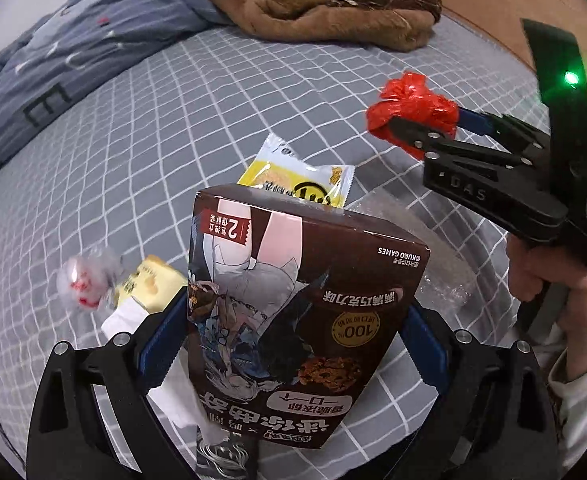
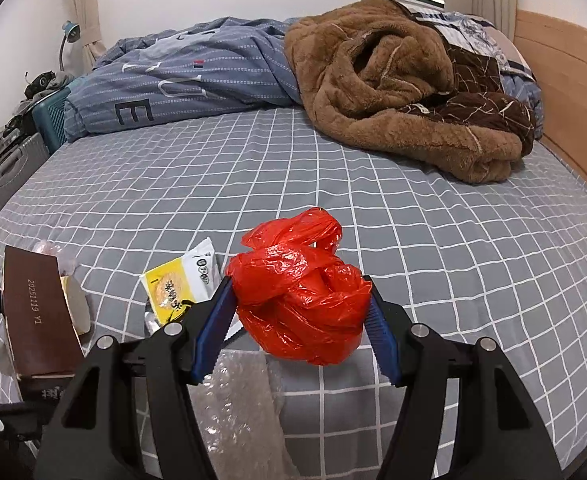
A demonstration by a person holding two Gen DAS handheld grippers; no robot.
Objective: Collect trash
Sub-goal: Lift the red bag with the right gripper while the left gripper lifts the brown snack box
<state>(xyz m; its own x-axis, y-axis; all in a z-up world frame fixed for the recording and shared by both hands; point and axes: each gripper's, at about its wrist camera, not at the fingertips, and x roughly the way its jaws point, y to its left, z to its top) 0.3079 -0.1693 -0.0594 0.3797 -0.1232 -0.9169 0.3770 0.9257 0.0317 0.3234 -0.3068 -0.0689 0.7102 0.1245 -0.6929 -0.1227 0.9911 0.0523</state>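
The jaws of the left gripper (image 1: 293, 344) clamp a brown snack box (image 1: 293, 312) by its side walls above the bed (image 2: 253, 168); stiff, light card, it should sit firm there. The right gripper (image 2: 299, 320) squeezes a crumpled red plastic bag (image 2: 299, 292), soft and slippery, best gripped through its bulk.

Soft, even indoor light fills both views, leaving only faint shadows on the bed (image 2: 333, 168). Both fisheye pictures bend the bed's grid lines strongly toward black vignetted corners. Glare streaks the red plastic bag (image 2: 299, 288). In the left wrist view, a green lamp (image 1: 571, 78) flares right of that bag, and a clear wrapper (image 1: 83, 280) is motion-blurred.
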